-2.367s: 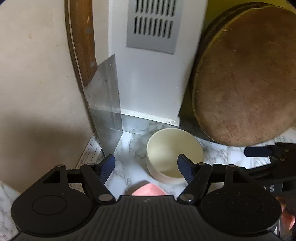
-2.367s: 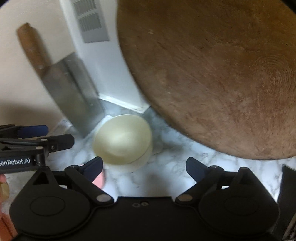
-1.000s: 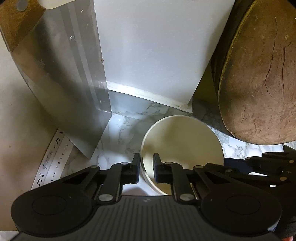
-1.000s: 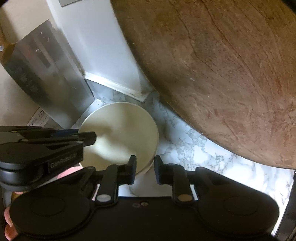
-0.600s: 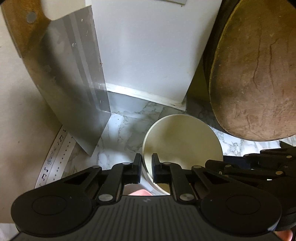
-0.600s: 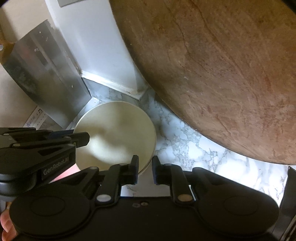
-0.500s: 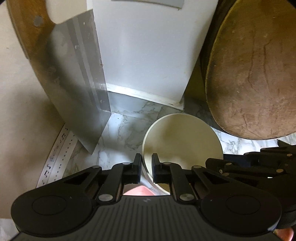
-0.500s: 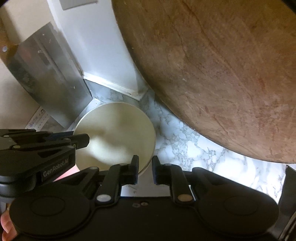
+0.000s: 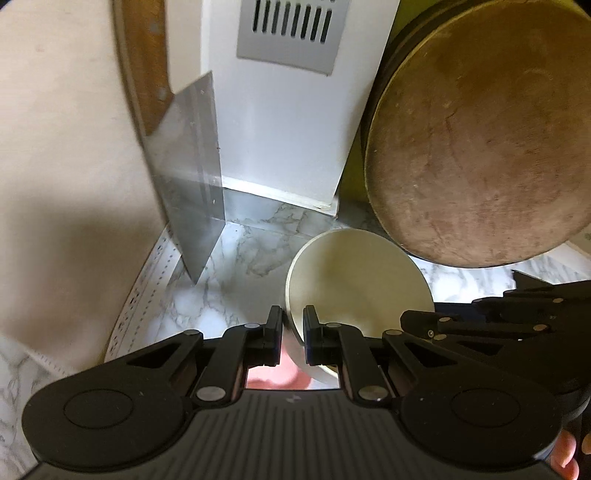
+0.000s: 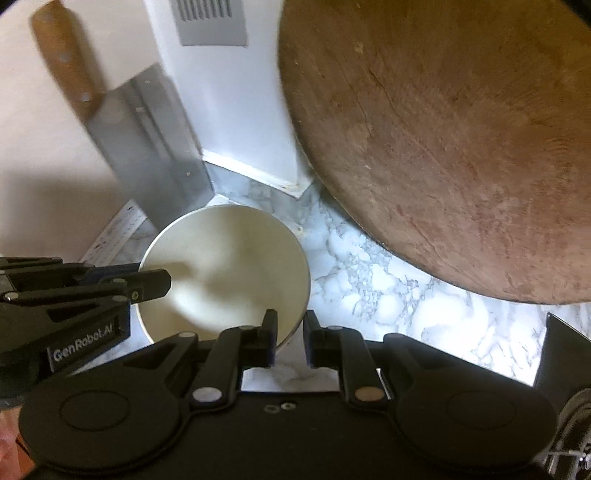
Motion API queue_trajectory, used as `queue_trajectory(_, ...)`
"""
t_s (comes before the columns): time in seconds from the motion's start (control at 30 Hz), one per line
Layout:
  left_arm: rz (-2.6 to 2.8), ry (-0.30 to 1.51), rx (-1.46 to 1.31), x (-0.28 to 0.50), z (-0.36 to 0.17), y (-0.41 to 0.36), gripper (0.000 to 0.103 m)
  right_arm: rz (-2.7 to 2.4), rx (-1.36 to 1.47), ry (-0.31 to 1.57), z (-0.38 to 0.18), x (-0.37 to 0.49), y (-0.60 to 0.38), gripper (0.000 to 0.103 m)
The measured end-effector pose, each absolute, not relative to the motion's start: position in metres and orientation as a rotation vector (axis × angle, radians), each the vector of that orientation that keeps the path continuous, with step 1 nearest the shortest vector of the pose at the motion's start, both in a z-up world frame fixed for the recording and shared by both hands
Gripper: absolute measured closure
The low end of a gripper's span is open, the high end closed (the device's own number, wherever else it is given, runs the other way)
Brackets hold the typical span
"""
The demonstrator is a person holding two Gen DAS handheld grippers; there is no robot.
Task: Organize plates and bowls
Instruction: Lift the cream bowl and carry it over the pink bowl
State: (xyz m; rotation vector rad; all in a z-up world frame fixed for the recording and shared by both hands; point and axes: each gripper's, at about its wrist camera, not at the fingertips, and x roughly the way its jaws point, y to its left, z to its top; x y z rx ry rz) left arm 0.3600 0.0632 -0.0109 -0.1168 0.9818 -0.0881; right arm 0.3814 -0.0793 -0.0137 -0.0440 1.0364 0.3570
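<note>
**Cream bowl pinched from two sides, back corner of counter**

Cream bowl (image 9: pixel 356 280) (image 10: pixel 225 273), round and empty inside, tilted in the left wrist view. Sits over the marble counter (image 9: pixel 236 258) (image 10: pixel 388 295) near its back corner; cannot tell whether the base touches the surface. Something pink (image 9: pixel 273 376) just visible below the bowl in the left wrist view, too hidden to name.

Left gripper (image 9: pixel 293 334) (image 10: pixel 147 284) narrowed onto the bowl's near-left rim, one finger outside the wall, one inside. Right gripper (image 10: pixel 289 338) (image 9: pixel 417 319) likewise clamped on the near-right rim, wall caught between its fingers. Both grippers close together across the bowl's opening.

Cleaver (image 9: pixel 188 177) (image 10: pixel 147 155) standing blade-down at the counter's left back edge, wooden handle up, leaning against the beige wall (image 9: pixel 62 155). White post with a grey vent (image 9: pixel 288 33) (image 10: pixel 212 22) directly behind, filling the corner. Large round wooden chopping board (image 9: pixel 480 140) (image 10: pixel 443 147) propped upright to the right of the post, its lower edge just beside the bowl. Patterned strip (image 9: pixel 147 291) running along the counter's left edge beneath the cleaver.
</note>
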Motion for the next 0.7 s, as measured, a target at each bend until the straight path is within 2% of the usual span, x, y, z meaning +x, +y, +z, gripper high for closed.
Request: queue_trajectory(0.7, -0.114, 0.959, -0.156, 0.242, 0.027, 0.112, 0.093, 0.395, -0.065, 1.032, 0.034, 0.276, -0.043, 0.089)
